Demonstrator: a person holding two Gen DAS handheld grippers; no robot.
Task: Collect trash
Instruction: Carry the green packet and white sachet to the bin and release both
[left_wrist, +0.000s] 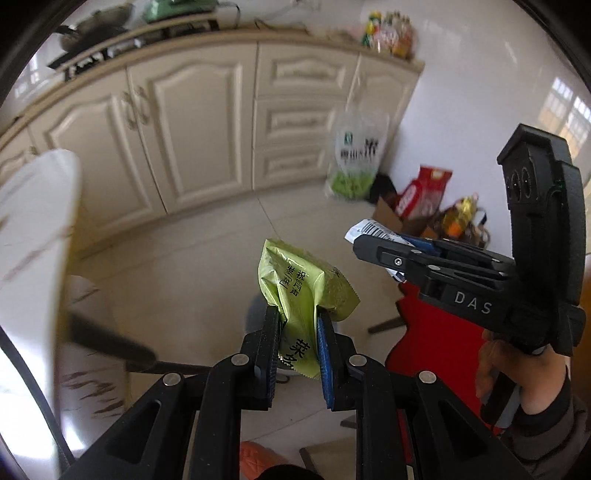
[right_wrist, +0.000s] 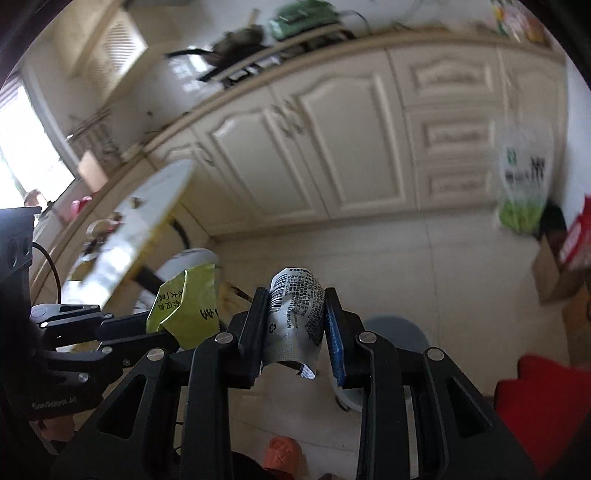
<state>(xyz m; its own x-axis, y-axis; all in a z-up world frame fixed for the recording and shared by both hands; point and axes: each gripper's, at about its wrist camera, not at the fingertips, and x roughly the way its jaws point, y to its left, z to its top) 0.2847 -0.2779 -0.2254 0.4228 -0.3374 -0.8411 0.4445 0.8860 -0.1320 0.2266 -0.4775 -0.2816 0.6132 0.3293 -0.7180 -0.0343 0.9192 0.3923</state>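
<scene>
My left gripper (left_wrist: 297, 350) pinches a crinkled green foil snack wrapper (left_wrist: 301, 295); my right gripper (right_wrist: 295, 332) pinches a silver printed sachet (right_wrist: 295, 314). Both look light, limp and slippery, so mid-body holds seem safest.

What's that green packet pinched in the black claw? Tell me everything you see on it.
The green wrapper is a crinkled, glossy yellow-green foil snack packet with black Chinese print and a serrated edge. It looks empty and creased, stands roughly upright, and is clamped between the left gripper fingers, in the air above the pale tiled floor.
</scene>
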